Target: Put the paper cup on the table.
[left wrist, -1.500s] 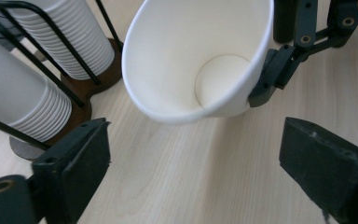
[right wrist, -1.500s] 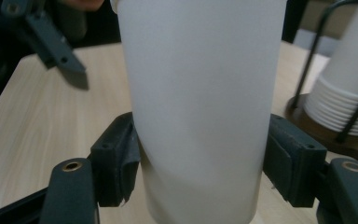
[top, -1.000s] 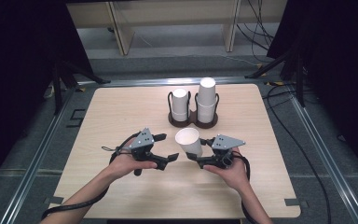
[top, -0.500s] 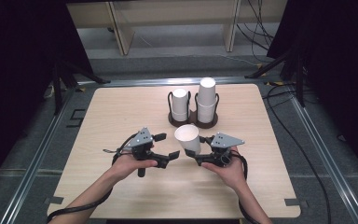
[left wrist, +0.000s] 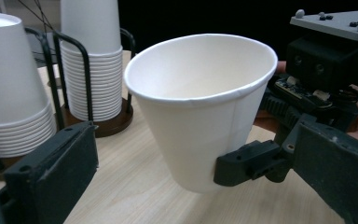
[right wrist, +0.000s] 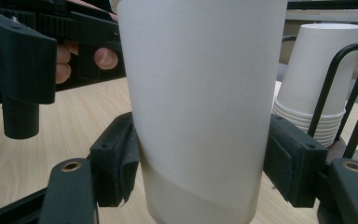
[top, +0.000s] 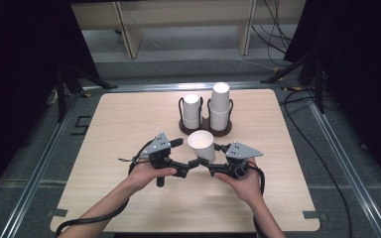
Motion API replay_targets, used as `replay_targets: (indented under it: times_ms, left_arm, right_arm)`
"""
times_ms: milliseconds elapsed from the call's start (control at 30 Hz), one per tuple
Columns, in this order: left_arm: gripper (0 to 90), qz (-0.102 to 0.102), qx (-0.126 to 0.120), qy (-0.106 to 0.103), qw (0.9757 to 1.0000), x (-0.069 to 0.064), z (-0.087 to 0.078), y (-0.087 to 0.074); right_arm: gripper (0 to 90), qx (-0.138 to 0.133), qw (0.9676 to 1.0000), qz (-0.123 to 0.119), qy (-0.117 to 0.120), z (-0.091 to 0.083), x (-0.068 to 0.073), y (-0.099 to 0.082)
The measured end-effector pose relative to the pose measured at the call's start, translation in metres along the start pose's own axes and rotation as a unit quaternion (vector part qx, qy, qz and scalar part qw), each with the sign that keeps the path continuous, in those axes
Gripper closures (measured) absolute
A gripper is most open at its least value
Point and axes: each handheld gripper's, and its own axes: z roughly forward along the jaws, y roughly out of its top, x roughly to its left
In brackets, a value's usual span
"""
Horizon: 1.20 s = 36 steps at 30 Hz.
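A white paper cup (top: 201, 145) hangs slightly tilted just above the wooden table, mouth up. My right gripper (top: 206, 164) is shut on its lower wall; both pads (right wrist: 116, 163) press the cup (right wrist: 200, 93) from either side. My left gripper (top: 190, 166) faces it from the left. Its jaws have just been opening and now stand wide, one on each side of the cup (left wrist: 200, 116) without touching it. In the left gripper view, the left gripper (left wrist: 196, 135) has the right gripper's pad (left wrist: 247, 161) on the cup in front of it.
A dark wire cup holder (top: 206, 128) stands just behind the held cup, with a short stack of cups (top: 191, 110) on its left and a taller stack (top: 220, 105) on its right. The wooden table (top: 129, 119) has bare room left and front.
The left gripper's jaws have spread apart and come off the cup. The right gripper keeps its hold, and both hands have stayed about where they were.
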Motion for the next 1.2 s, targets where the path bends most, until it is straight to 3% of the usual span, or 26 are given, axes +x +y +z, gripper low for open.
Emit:
replay_targets:
  times_ms: [33,100,167,200,300,367,400,433,600,633,667,733,867,967,1000,1033,1133,1167,1200]
  left_arm:
    - [0.0,-0.008,-0.009,-0.003,0.9999,-0.001,0.003,0.001]
    - [0.0,-0.013,-0.009,-0.004,0.9999,0.001,0.007,0.003]
    - [0.0,-0.013,-0.006,-0.006,0.9999,0.001,0.012,0.004]
    - [0.0,-0.014,-0.008,-0.008,0.9998,0.002,0.015,0.004]
    - [0.0,-0.018,-0.007,-0.010,0.9998,0.002,0.021,0.006]
    - [0.8,-0.025,-0.007,-0.015,0.9996,0.000,0.027,0.007]
    - [1.0,-0.022,-0.007,-0.013,0.9996,-0.001,0.029,0.008]
    - [1.8,-0.024,-0.010,-0.012,0.9996,-0.002,0.030,0.008]
    - [7.2,-0.035,-0.022,-0.008,0.9991,-0.003,0.035,0.009]
    - [11.9,-0.037,-0.025,-0.005,0.9990,-0.003,0.035,0.009]
    - [14.2,-0.037,-0.028,-0.002,0.9989,-0.002,0.035,0.009]
    - [16.0,-0.037,-0.028,-0.003,0.9989,-0.003,0.035,0.009]
    - [20.1,-0.013,-0.023,0.006,0.9996,-0.003,0.034,0.006]
    - [22.0,-0.003,-0.024,0.012,0.9996,-0.003,0.033,0.005]
    - [22.4,0.001,-0.033,0.014,0.9994,-0.003,0.033,0.005]
    - [22.5,0.009,-0.027,0.023,0.9993,-0.003,0.031,0.005]
    - [22.5,0.011,-0.026,0.037,0.9989,-0.001,0.026,0.006]
    - [22.8,0.016,-0.021,0.049,0.9984,0.001,0.021,0.006]
    - [22.7,0.019,-0.024,0.054,0.9981,0.003,0.018,0.006]
  right_arm:
    - [32.7,0.003,1.0000,-0.006,-0.001,0.000,-0.001,0.000]
    - [32.7,0.016,0.9998,0.014,0.003,0.000,0.002,0.000]
    - [32.6,0.013,0.9999,-0.003,0.001,0.001,0.000,-0.001]
    - [32.6,0.008,0.9998,0.010,0.015,0.003,0.001,-0.002]
    - [32.6,0.010,0.9999,-0.002,0.003,0.003,-0.001,-0.003]
    - [32.6,0.010,0.9997,0.020,0.004,0.004,0.002,-0.004]
    - [32.6,0.009,0.9997,0.019,0.009,0.004,0.001,-0.004]
    - [32.5,0.017,0.9996,0.019,0.017,0.003,0.000,-0.003]
    - [32.4,0.010,0.9999,0.005,0.008,0.004,0.000,-0.003]
    - [32.3,0.006,1.0000,-0.002,0.005,0.004,0.000,-0.003]
    - [32.2,0.010,0.9999,0.009,0.008,0.004,0.002,-0.003]
    - [32.1,0.006,0.9999,0.010,0.011,0.005,0.002,-0.004]
    - [30.0,0.018,0.9998,0.002,0.006,0.007,0.001,-0.005]
    - [27.5,0.031,0.9994,0.017,0.004,0.009,0.002,-0.005]
    - [25.2,0.028,0.9996,0.008,0.008,0.011,0.001,-0.006]
    - [22.9,0.042,0.9991,0.010,0.002,0.010,0.002,-0.006]
    - [21.3,0.047,0.9988,0.017,0.004,0.010,0.003,-0.008]
    - [21.2,0.042,0.9989,0.015,-0.010,0.009,0.003,-0.008]
    - [21.3,0.049,0.9985,0.022,-0.009,0.007,0.004,-0.008]
